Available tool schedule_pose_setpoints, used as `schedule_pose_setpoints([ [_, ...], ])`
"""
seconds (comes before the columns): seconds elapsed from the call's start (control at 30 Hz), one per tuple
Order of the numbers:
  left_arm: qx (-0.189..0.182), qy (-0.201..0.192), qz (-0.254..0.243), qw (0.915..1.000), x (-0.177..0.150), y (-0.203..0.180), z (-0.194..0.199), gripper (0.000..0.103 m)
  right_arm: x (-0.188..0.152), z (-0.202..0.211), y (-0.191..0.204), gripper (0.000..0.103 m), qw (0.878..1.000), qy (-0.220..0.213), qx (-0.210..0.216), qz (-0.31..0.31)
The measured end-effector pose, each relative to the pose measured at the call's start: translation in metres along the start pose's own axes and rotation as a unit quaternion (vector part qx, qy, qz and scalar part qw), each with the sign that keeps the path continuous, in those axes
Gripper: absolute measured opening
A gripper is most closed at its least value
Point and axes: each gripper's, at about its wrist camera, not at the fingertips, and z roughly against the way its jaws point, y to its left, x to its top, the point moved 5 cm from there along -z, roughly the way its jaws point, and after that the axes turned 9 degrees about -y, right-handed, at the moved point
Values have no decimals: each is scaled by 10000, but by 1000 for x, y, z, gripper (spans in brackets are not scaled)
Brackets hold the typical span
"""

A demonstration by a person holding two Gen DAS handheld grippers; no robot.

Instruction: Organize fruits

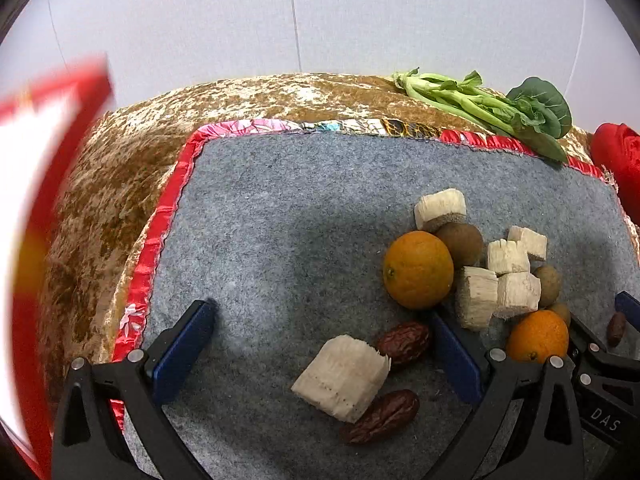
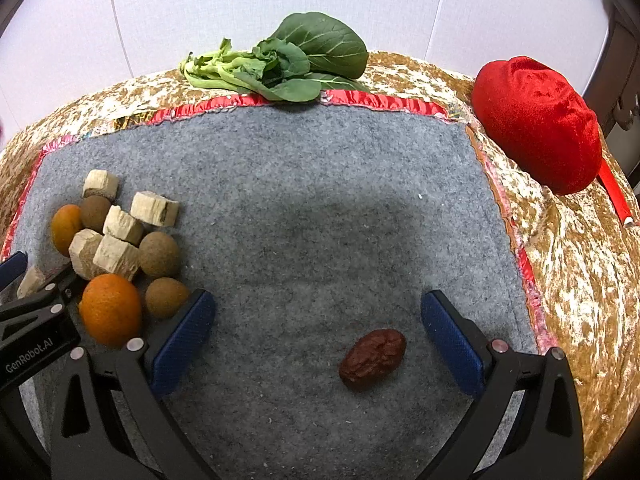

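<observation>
Grey felt mat (image 1: 280, 240) fills the left view: your left claw (image 1: 320, 344) gapes wide, released, over a pale chunk (image 1: 342, 376) and two dates (image 1: 404, 344) at 5 o'clock; close on one date only. Right view: the right claw (image 2: 318, 336), released, frames one date (image 2: 373, 358). At 9 o'clock I count two oranges (image 2: 110, 308), three brown fruits (image 2: 159, 254), six chunks.

You're running two black-framed grippers: left gripper (image 1: 324, 316) and right gripper (image 2: 318, 304) are both wearing textured blue finger pads (image 2: 182, 340), silver screws, and white "GenRobot.AI" and "DAS" lettering.
</observation>
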Motion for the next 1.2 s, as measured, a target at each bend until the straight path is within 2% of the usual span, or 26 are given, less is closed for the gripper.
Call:
schedule_pose_setpoints([
  [0.9,-2,-19,32,10000,0,-3,0,103,1,0,0,103,10000,-11,-16,3],
  [1.03,-49,183,-256,9995,2,-6,6,103,3,-1,1,103,10000,31,-52,42],
  [1.07,1,210,-429,9989,2,-4,12,103,5,-2,-1,103,9998,196,51,59],
  [1.1,124,146,-582,9981,3,-1,19,103,7,-3,-2,103,9990,400,171,119],
  [1.17,398,-311,-1006,9936,13,11,43,103,15,-1,-3,103,9945,914,465,196],
  [1.2,456,-550,-1214,9900,18,17,55,103,21,7,-5,103,9934,902,704,120],
])
